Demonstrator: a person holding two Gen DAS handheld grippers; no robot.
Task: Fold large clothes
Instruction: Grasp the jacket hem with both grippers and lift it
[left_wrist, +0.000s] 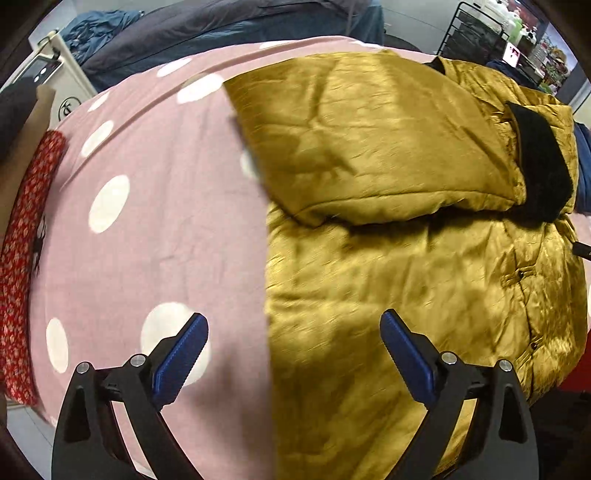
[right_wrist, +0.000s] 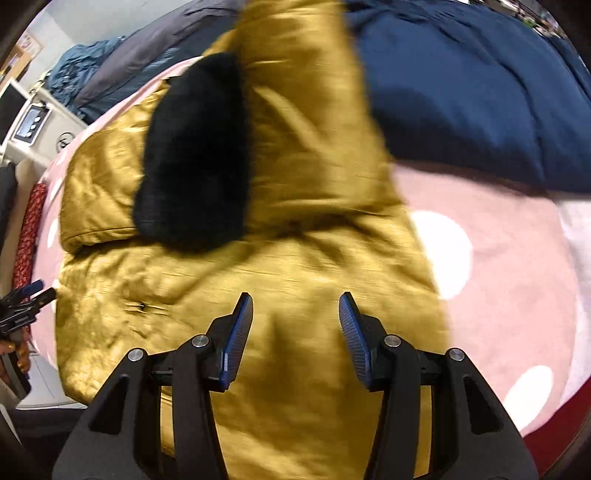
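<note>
Pink polka-dot bedding (left_wrist: 147, 229) carries a mustard padded jacket (left_wrist: 388, 258), one sleeve (left_wrist: 369, 147) crossed inward for folding. Left claw (left_wrist: 293, 354) and right claw (right_wrist: 295, 339) hang above it, released, grasping nothing.

Motion blur smears the gold jacket (right_wrist: 317, 206) in the right wrist view, so its stitching and fasteners cannot be read there. Its lower hem runs out of the bottom edge behind the fingers (right_wrist: 240, 332). The black fur cuff (right_wrist: 192, 155) hides the sleeve end. The shelf rack (left_wrist: 476, 33) holds items too small to tell.
</note>
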